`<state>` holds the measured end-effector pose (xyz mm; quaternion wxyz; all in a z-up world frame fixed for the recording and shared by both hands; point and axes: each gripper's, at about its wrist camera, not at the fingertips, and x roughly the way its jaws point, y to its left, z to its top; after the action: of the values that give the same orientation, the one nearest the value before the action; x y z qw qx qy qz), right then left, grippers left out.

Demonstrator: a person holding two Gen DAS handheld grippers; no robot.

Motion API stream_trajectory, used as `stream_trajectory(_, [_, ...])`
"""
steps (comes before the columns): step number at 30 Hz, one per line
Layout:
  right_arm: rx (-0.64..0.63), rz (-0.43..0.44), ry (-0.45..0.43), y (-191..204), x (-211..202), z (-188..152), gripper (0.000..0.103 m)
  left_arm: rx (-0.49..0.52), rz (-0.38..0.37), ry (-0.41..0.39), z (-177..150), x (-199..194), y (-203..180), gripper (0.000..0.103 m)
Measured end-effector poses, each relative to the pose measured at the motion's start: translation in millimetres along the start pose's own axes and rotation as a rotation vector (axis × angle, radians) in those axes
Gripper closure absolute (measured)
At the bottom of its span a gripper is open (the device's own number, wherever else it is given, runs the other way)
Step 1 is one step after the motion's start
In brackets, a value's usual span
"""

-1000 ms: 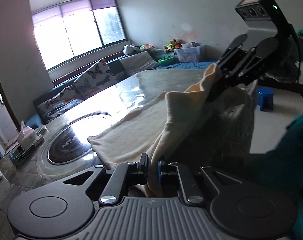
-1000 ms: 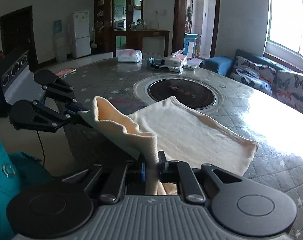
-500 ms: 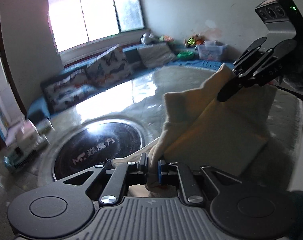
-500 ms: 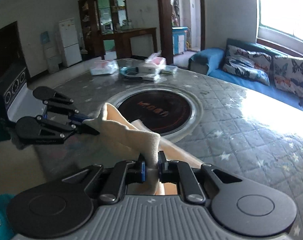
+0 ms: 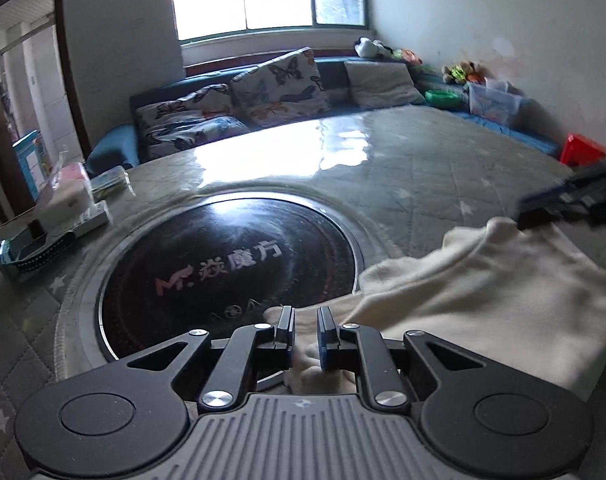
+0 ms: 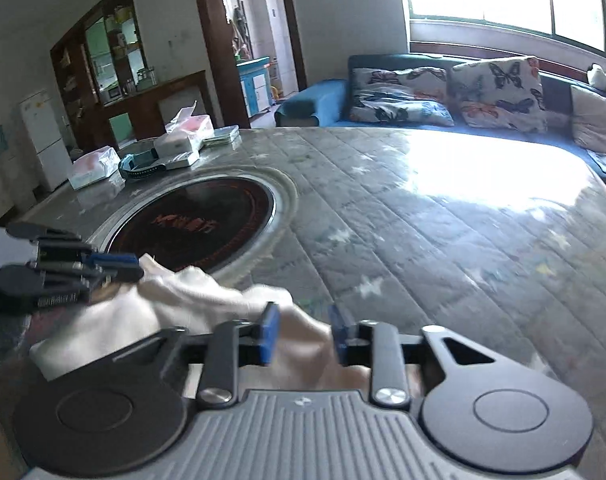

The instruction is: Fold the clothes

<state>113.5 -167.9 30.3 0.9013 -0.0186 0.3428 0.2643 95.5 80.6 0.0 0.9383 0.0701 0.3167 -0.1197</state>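
Nearest, the cream garment [image 5: 483, 300] lies bunched on the quilted table [image 5: 423, 176] beside the round black cooktop [image 5: 231, 272]. The left gripper [image 5: 305, 330] has its pads slightly apart with cloth between them; the right gripper [image 6: 303, 334] stands wide, cloth loose between. Farther off, a clear bin [image 5: 493, 100] holds toys.
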Motion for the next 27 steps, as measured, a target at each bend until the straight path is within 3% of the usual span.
stream_trajectory(6, [0.0, -0.066, 0.002, -3.7, -12.0, -17.0, 0.069, 0.006, -0.089, -0.033, 5.1, -19.0, -18.6, 0.088])
stream_trajectory(9, [0.027, -0.082, 0.006, -7.9, -6.2, -18.6, 0.069, 0.037, -0.077, -0.01, 7.2, -12.2, -29.2, 0.073])
stream_trajectory(17, [-0.013, -0.125, -0.002, -4.3, 1.8, -22.9, 0.07, 0.059, -0.109, 0.056, 9.4, 11.8, -27.2, 0.071])
stream_trajectory(27, [-0.109, 0.021, 0.018, 18.6, 20.1, 10.1, 0.07, 0.09, -0.163, 0.072, 9.9, 18.9, -24.3, 0.074])
